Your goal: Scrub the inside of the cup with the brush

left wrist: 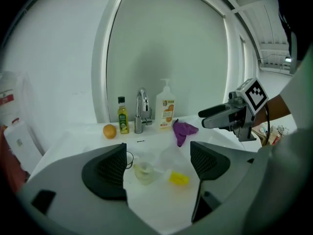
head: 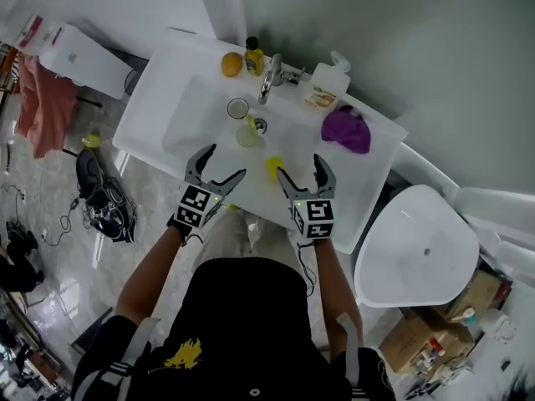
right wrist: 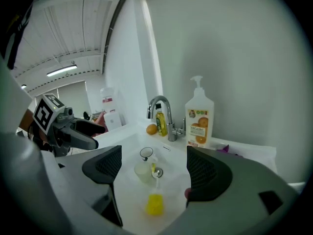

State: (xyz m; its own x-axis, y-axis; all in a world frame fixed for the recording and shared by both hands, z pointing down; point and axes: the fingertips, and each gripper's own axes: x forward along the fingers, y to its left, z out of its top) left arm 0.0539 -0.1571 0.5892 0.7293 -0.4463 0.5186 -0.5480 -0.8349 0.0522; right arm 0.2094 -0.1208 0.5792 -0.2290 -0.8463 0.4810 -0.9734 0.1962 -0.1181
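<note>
— Head view?
— I see my left gripper [head: 226,161] and right gripper [head: 299,165] above the sink [head: 180,119]. The cup [head: 248,134] stands by the drain, with the brush [head: 273,167] just beside it.
— Left gripper view?
— Jaws apart, nothing between them.
— Right gripper view?
— Jaws spread too, gripping nothing.

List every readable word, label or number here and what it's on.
No text can be read.
Pump bottle: label with orange pictures, print too blurred.
Small yellow bottle: label too small.
White package with red patch: print too blurred.
Cubes on left hand-held gripper and right hand-held gripper: square coded markers, no letters.
</note>
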